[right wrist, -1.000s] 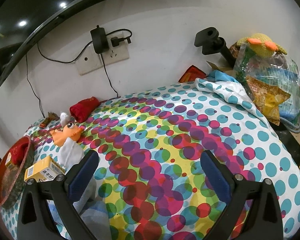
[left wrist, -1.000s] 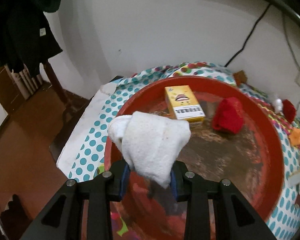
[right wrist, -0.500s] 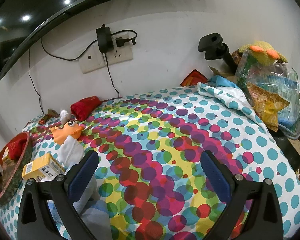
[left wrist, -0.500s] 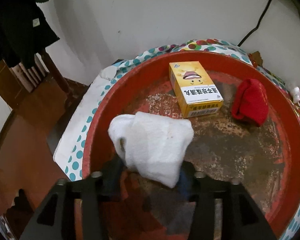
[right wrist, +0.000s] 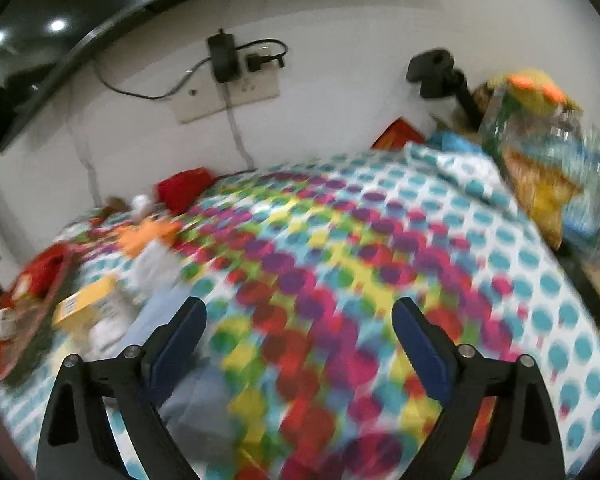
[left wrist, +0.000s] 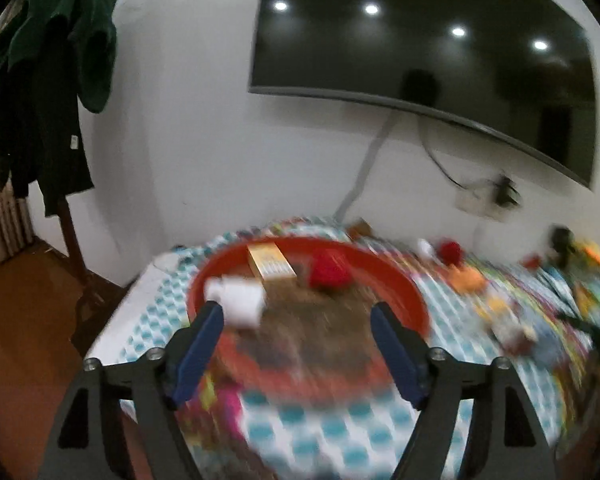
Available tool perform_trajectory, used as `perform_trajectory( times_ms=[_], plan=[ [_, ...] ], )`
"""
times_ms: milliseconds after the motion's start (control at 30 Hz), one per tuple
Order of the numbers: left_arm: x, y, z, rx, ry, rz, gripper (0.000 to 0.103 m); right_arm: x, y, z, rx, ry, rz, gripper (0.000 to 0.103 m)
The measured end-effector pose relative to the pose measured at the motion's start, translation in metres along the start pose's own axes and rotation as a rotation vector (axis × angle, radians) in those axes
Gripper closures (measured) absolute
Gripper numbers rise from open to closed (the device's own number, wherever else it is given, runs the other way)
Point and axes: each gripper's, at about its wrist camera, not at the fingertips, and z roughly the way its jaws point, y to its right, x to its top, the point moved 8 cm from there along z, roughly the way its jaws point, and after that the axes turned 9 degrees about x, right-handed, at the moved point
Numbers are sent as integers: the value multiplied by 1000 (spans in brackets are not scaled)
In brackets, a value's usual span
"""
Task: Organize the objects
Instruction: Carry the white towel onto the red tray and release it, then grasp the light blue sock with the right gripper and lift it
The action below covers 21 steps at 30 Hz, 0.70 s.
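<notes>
**White cloth in the red tray, both grippers spread and empty**

Left wrist view, blurred: the left gripper (left wrist: 296, 314) has its blue fingers (left wrist: 198, 350) spread wide with nothing between them. Beyond them the red tray (left wrist: 404, 288) sits at the near end of a desk covered in a dotted cloth (left wrist: 340, 432). A white rolled cloth (left wrist: 238, 298) lies inside the tray by its left rim, just past the left fingertip; whether it touches that finger cannot be told. Its long axis seems to run left to right across the view. Further back in the tray, a yellow box (left wrist: 270, 266) lies flat with its long axis pointing away toward the wall, and a red bundle (left wrist: 328, 274) rests just right of it. A dark screen (left wrist: 420, 48) hangs on the wall above, and green clothing (left wrist: 48, 80) hangs at the left.

Right wrist view: the right gripper (right wrist: 300, 320) is likewise fully parted and holds nothing, above the dotted cloth. Near its left finger lie a second yellow box (right wrist: 90, 306), a white item (right wrist: 154, 266) and an orange toy (right wrist: 144, 236). The tray shows at the far left edge.
</notes>
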Motion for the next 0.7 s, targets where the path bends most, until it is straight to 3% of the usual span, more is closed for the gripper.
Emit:
perform_trajectory(
  times_ms=[167,233,300,367,433,500,567,700],
  plan=[
    [-82,13,-4,-99,-145,-37,24,-40,-34,-22,42,-62,-144,10],
    [-95,24,6,-133,-245,-55,24,-46,-50,-19,19,-88,-236,10],
    [-96,34,7,-190,-251,-91,24,-47,-66,-12,54,-121,-257,13],
    [-98,37,7,-175,-252,-89,24,-49,-74,5,51,-186,-253,26],
    [-99,39,5,-186,-268,-84,24,-57,-71,23,61,-264,-202,66],
    [-97,35,-2,-179,-251,-100,24,-54,-66,24,74,-250,-168,67],
    [-94,30,-2,-177,-250,-111,24,-53,-61,17,71,-230,-158,77],
    [-93,28,-5,-188,-247,-123,24,-52,-49,-1,19,-228,-175,77]
  ],
)
